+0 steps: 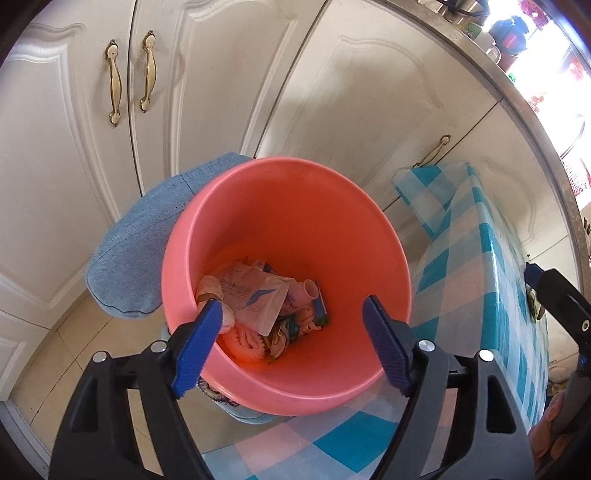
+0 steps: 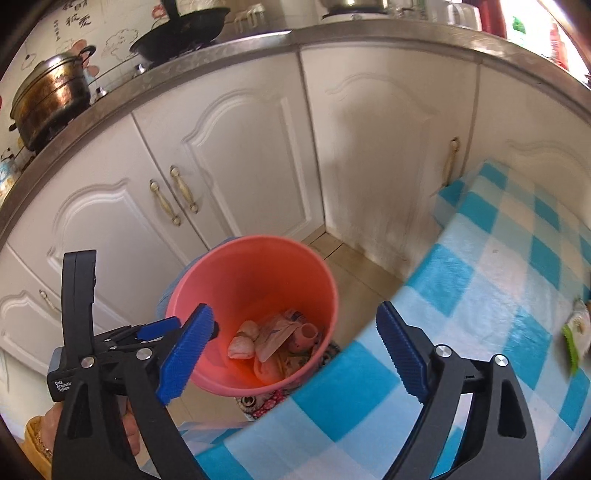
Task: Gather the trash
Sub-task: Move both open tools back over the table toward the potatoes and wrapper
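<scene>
1. blue ribbed pads on black arms fill the near edge of the left wrist view: the left gripper (image 1: 291,306) stands released, jaws spread wide with nothing between them, poised over the mouth of the round pink plastic bin (image 1: 288,391).
2. trash lies at the bottom of that bin: a white printed paper pouch (image 1: 255,295), a pink plastic tube with an open round end (image 1: 308,291), pale crumpled scraps (image 1: 210,286) at the left, and an orange ridged piece (image 1: 247,341) nearest the camera.
3. a faded blue denim cloth (image 1: 136,251) hangs just beside the bin's left rim, partly behind it.
4. a table covered in blue, white and pale pink checked oilcloth (image 1: 491,280) runs along the right of the bin, and the bin's near rim overlaps the table's near corner in this view.
5. in the right wrist view the right gripper (image 2: 295,325) is likewise released, its blue pads well apart and empty, with the pink bin seen between and beyond them.
6. the left gripper's black body shows at the left of that view, gripped from below by a hand (image 2: 129,432).
7. a green and white wrapper (image 2: 576,332) lies on the checked table at the far right, well apart from the bin.
8. white panelled cabinet doors with brass handles (image 2: 177,195) stand behind the bin, under a steel-edged counter that carries a tarnished metal pot (image 2: 51,99) and a black wok (image 2: 184,33).
</scene>
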`<move>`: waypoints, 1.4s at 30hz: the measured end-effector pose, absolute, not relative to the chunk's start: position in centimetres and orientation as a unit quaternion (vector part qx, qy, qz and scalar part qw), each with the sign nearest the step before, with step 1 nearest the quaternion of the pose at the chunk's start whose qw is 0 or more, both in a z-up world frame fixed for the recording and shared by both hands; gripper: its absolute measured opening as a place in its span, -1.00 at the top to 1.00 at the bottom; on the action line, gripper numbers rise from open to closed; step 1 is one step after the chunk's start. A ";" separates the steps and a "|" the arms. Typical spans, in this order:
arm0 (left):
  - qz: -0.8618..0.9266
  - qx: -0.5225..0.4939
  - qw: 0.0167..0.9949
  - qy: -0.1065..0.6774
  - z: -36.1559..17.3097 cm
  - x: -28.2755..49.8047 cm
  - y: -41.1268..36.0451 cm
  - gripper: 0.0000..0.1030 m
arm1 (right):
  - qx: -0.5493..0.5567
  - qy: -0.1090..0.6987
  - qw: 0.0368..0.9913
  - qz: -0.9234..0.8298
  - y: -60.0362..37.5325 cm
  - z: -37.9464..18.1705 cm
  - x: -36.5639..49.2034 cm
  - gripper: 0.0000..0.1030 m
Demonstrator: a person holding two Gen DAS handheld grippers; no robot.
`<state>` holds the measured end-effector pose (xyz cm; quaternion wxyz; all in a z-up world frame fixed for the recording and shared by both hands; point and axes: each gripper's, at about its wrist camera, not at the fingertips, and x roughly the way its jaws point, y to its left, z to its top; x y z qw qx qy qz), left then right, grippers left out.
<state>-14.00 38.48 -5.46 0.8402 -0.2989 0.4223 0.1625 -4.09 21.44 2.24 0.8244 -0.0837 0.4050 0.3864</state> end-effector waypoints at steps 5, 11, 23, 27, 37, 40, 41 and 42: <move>0.164 -0.303 0.837 0.425 -4.6 -14.0 38.4 -0.68 | -0.051 0.403 0.835 0.372 18.5 2.8 -3.8 -0.73; 0.151 -0.288 0.846 0.423 -3.0 -13.5 36.9 -0.72 | -0.028 0.398 0.841 0.366 15.6 3.4 -3.7 -0.73; 0.122 -0.244 0.863 0.425 -0.3 -11.6 32.4 -0.74 | 0.014 0.392 0.849 0.353 9.6 4.1 -3.2 -0.81; 0.110 -0.230 0.870 0.422 0.3 -11.2 30.8 -0.74 | 0.034 0.389 0.853 0.347 7.2 4.1 -3.0 -0.81; 0.066 -0.191 0.882 0.426 1.5 -9.3 25.5 -0.74 | 0.096 0.373 0.866 0.319 0.5 4.7 -1.5 -0.81; 0.051 -0.177 0.885 0.427 1.9 -8.7 23.8 -0.74 | 0.115 0.370 0.870 0.305 -1.9 4.8 -0.7 -0.81; 0.045 -0.172 0.887 0.427 2.0 -8.5 23.1 -0.74 | 0.124 0.369 0.871 0.300 -2.8 4.8 -0.4 -0.81; 0.039 -0.166 0.888 0.427 2.2 -8.2 22.4 -0.74 | 0.135 0.369 0.872 0.293 -3.9 4.8 -0.1 -0.81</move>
